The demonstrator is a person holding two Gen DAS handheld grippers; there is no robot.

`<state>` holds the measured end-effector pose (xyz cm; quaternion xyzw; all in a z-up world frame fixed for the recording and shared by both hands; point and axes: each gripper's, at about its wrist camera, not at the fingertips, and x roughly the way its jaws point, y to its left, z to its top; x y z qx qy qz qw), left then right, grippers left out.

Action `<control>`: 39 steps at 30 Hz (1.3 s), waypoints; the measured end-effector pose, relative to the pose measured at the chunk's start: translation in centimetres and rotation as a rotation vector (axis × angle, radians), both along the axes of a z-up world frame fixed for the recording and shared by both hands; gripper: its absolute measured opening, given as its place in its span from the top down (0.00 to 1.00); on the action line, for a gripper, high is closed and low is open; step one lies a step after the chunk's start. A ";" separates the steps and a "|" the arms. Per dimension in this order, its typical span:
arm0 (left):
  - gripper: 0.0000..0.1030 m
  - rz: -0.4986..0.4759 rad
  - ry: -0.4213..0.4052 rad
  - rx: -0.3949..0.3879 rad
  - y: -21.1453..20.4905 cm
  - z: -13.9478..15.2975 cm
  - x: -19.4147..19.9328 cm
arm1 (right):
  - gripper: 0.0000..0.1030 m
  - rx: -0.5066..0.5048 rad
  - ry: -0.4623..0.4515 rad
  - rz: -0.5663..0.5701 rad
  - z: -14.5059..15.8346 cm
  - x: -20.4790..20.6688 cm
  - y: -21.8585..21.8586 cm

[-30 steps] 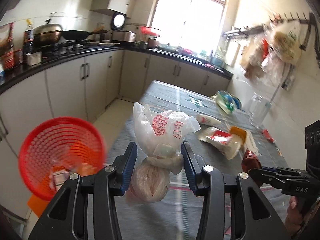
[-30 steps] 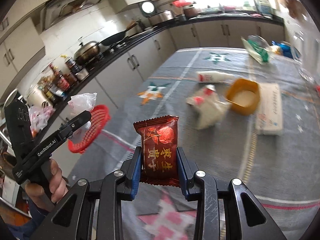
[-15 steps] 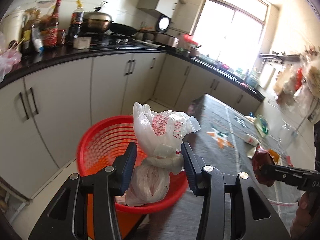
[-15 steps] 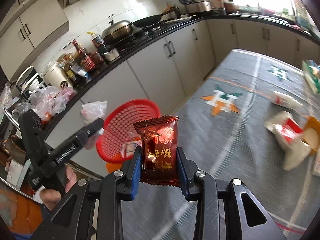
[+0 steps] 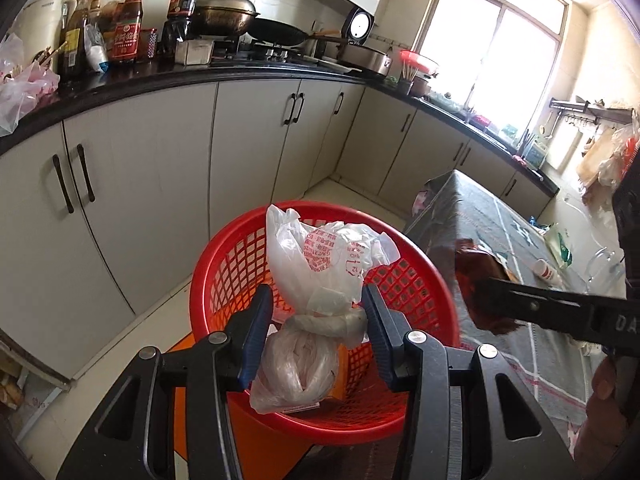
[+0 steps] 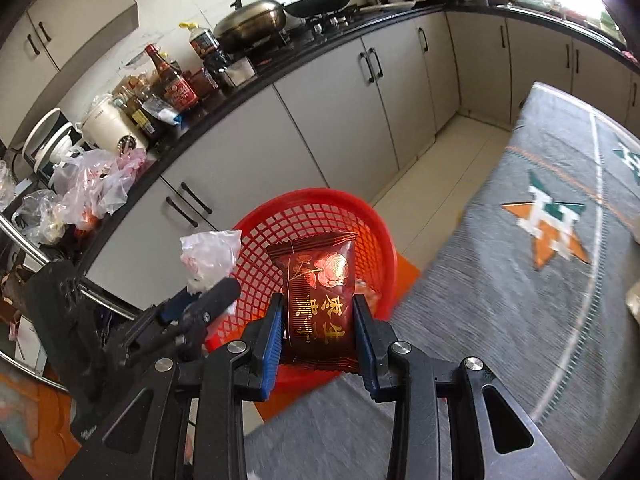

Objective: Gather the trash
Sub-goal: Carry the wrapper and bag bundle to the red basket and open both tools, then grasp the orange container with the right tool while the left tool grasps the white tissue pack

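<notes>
Risk: your left gripper [image 5: 316,334] pinches knotted plastic bag [image 5: 320,276] over red basket [image 5: 416,292]; right gripper [image 6: 318,330] clamps red snack packet [image 6: 320,296] nearer rim. Release early, packet lands outside, beside table [image 6: 520,280].

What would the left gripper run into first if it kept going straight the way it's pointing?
Most likely the red basket. The left gripper, holding a knotted plastic bag, points down into its open mouth, so the bag would probably reach the inside first, though depth is unclear.
</notes>
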<state>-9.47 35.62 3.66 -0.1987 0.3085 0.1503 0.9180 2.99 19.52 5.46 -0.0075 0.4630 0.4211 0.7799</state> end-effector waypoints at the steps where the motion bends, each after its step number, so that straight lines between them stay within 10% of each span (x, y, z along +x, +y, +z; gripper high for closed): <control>1: 0.57 0.001 0.002 0.002 0.1 -0.1 0.0 | 0.64 0.000 0.004 -0.001 -0.2 0.1 0.3; 17: 0.37 -0.005 -0.023 -0.016 -0.4 0.7 -0.4 | 0.63 0.062 0.034 -0.037 -0.5 1.1 -1.9; 39: 0.36 -0.334 0.020 0.105 -17.9 3.2 3.0 | 0.63 0.156 0.001 -0.275 1.3 2.0 -21.3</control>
